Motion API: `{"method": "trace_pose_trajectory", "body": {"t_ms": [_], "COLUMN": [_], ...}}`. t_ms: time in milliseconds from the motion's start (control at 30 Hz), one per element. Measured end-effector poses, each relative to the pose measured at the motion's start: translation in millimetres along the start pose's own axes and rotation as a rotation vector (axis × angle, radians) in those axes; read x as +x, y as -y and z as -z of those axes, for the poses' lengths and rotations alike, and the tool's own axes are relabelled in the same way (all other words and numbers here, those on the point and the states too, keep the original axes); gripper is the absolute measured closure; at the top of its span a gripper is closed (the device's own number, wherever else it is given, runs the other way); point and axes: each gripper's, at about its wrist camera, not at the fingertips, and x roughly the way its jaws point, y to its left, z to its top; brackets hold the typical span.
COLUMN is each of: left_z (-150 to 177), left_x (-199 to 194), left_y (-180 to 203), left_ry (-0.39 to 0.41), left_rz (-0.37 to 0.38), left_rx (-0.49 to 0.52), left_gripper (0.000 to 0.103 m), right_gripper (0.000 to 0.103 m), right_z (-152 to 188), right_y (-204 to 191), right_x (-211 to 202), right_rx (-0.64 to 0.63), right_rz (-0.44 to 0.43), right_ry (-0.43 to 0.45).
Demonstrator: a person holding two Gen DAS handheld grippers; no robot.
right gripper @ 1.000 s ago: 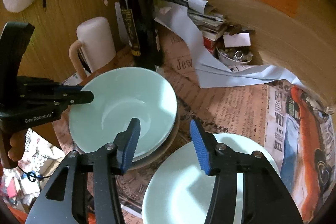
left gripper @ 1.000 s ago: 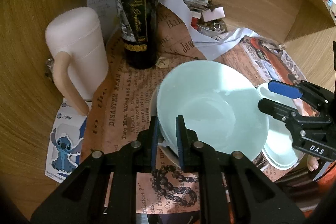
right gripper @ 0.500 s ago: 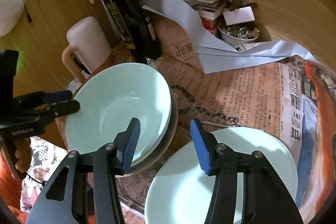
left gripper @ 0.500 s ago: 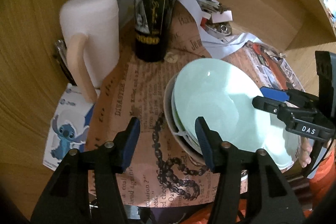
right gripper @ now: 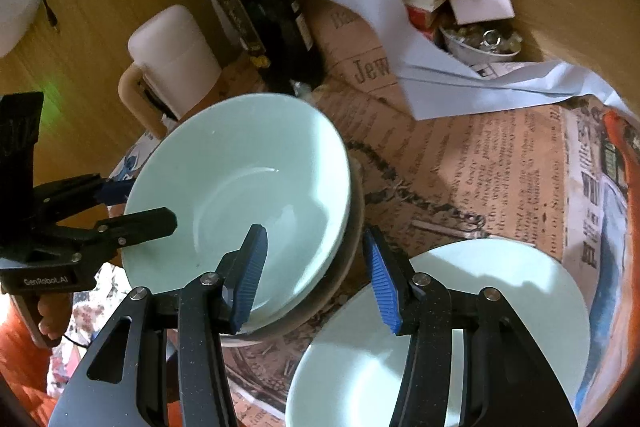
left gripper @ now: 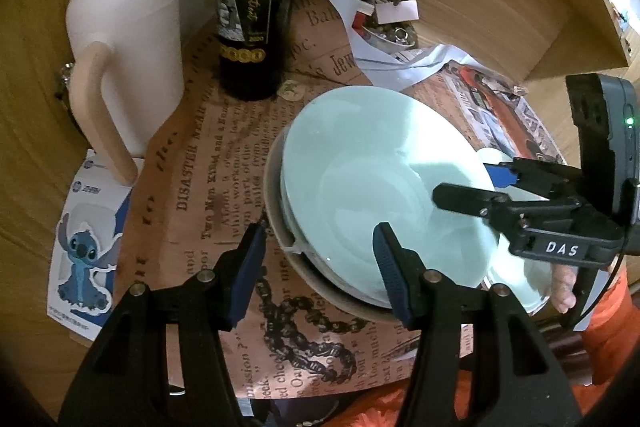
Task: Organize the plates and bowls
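The lower pieces of the stack are mostly hidden: only their rims show under the pale green bowl [left gripper: 384, 187], and how many pieces lie beneath cannot be made out. In the left wrist view the pale green plate [right gripper: 500, 307] shows only as a sliver behind the right gripper [right gripper: 316, 275]; in the right wrist view its near edge is covered by the gripper's fingers. The wine bottle [left gripper: 252, 7] is cut off at the top in both views. The contents of the small dish [right gripper: 480, 43] at the back are too small to identify. The bowl sits nested on the stack on the printed paper [left gripper: 208, 187], in front of the bottle and beside the white jug [left gripper: 132, 59]. The left gripper [left gripper: 320, 271] has its jaws spread on either side of the stack's near rim, with clear gaps on both sides. The right gripper's jaws are also spread and grip nothing; its left fingertip hangs over the bowl's edge, and the plate lies just right of the stack.
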Motion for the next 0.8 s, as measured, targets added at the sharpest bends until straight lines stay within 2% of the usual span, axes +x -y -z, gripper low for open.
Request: {"method": "trace_pose_trajectory", "body": {"t_ms": [233, 400, 800], "left_z": [0, 0, 3], "left_x": [6, 6, 8], "left_y": [1, 3, 20], "left_ry": [-0.006, 0.002, 0.053], "left_rz": [0.025, 0.003, -0.139], "left_rx": [-0.002, 0.011, 0.082], "left_gripper": [0.048, 0.048, 0.051], "right_gripper": [0.057, 0.059, 0.067], "right_z": [-1, -2, 0], "right_y": [-2, -4, -2], "right_x": [10, 9, 5], "right_rx": [0.001, 0.011, 0.041], "right_rz": [-0.017, -0.004, 0.014], "right_ry": [-0.03, -0.018, 0.012]}}
